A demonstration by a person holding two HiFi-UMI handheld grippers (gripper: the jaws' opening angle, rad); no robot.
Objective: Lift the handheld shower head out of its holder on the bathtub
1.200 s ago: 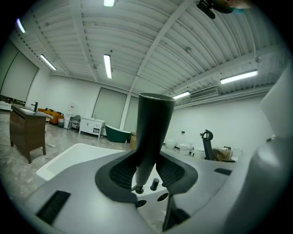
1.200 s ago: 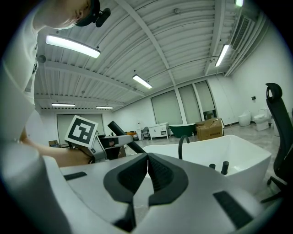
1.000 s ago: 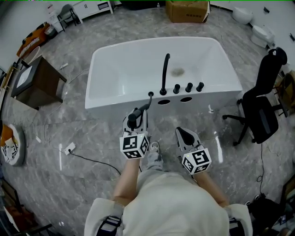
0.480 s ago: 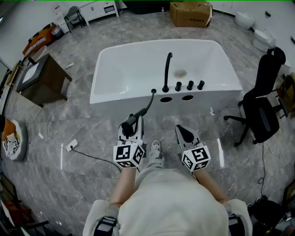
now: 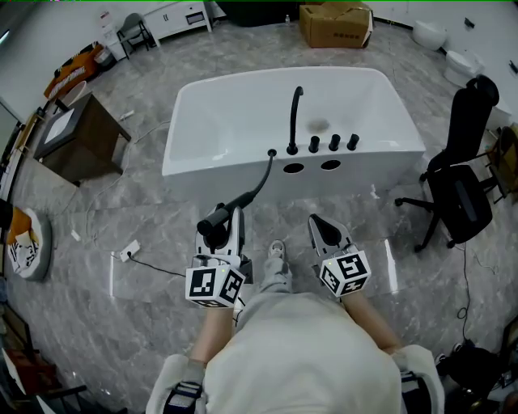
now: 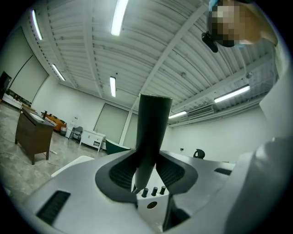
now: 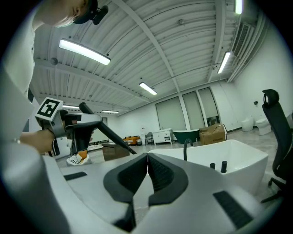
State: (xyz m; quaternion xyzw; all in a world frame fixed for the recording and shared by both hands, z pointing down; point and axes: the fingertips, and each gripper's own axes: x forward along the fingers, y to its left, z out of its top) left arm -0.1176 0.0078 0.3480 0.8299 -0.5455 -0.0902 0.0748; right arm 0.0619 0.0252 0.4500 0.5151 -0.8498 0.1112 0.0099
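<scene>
The white bathtub (image 5: 202, 129) stands ahead, with a black spout (image 5: 295, 117) and three black knobs (image 5: 333, 144) on its near rim. The black handheld shower head (image 5: 213, 219) is out of its holder and off the tub; its hose (image 5: 261, 182) runs back to the rim. My left gripper (image 5: 222, 223) is shut on the handle (image 6: 151, 132), which stands upright between the pads. My right gripper (image 5: 324, 229) hangs beside it, shut and empty, with its pads meeting (image 7: 147, 159). In the right gripper view, the left gripper (image 7: 64, 125) holds the shower head (image 7: 103, 130) at the left.
A black office chair (image 5: 463, 190) stands right of the tub. A brown cabinet (image 5: 73, 137) is at the left, a cardboard box (image 5: 336, 24) beyond the tub. A cable with a plug (image 5: 128, 247) lies on the marble floor to my left.
My left gripper has drawn back from the tub rim and to the left with the shower head, pulling the hose out longer. The right gripper has shifted back slightly.
</scene>
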